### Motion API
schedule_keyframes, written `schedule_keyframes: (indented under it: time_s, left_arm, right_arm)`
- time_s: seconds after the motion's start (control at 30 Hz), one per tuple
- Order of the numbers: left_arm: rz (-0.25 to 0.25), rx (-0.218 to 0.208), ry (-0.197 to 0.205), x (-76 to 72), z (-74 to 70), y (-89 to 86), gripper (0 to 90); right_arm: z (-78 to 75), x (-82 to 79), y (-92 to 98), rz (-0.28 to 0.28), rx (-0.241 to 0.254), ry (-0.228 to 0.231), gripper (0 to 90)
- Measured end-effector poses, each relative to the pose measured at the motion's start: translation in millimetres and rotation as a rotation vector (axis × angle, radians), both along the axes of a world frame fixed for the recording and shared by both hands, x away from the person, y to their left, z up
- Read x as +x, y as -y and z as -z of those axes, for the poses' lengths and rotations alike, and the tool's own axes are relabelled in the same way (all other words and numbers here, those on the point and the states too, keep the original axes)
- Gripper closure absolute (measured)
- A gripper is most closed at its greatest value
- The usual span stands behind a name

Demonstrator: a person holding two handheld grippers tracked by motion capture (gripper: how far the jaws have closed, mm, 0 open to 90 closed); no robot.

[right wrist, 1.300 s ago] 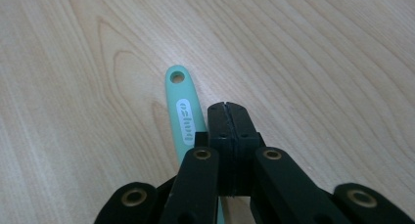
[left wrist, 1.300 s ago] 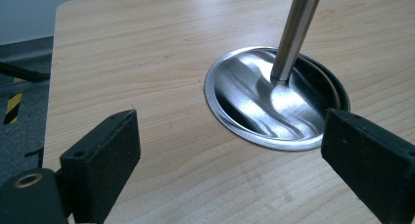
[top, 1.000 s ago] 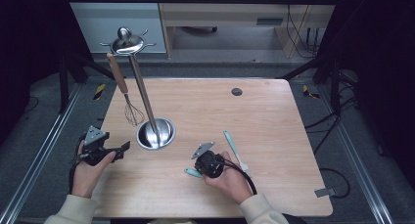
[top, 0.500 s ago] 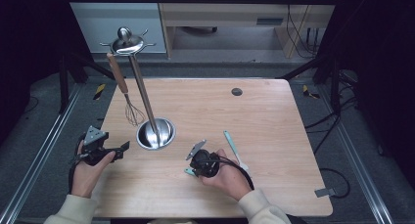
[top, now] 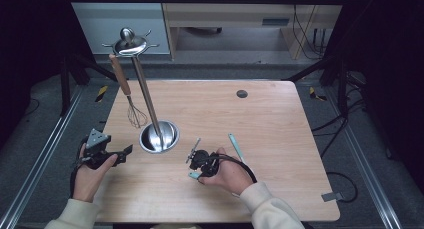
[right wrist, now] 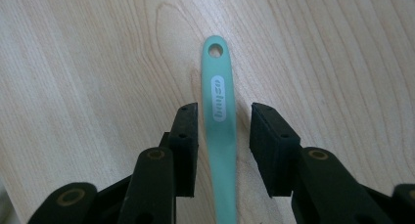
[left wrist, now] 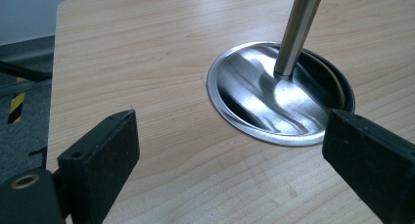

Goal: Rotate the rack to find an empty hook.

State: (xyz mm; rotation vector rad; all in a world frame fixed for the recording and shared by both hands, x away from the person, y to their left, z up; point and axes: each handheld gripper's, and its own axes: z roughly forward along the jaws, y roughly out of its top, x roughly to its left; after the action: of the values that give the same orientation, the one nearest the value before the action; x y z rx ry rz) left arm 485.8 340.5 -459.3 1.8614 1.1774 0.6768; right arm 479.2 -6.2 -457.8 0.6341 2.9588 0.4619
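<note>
The green handle [right wrist: 219, 131] reads roughly "ozlung".

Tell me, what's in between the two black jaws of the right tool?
The green handle lies flat on the table between the right tool's jaws, which have just been opening; the right gripper view shows a gap on the right side.

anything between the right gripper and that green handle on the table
Nothing visible does. In the right gripper view the right gripper straddles the green handle, which lies flat on the bare table. Its jaws have just been opening, with the handle between them, a slight gap on each side, and nothing else in between.
</note>
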Motion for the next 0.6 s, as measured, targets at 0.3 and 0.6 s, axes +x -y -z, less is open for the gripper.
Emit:
schedule_keyframes:
  time_s: [0.3,0.6]
  left_arm:
    - [0.001,0.001,-0.001,-0.1,0.1,0.4,6.4]
    - [0.0,0.0,0.001,0.0,0.2,0.9,6.4]
  right_arm:
    - [4.0,3.5,-3.7,-0.019,-0.04,-0.023,63.5]
    - [7.3,5.6,-5.8,-0.023,-0.055,-0.041,64.2]
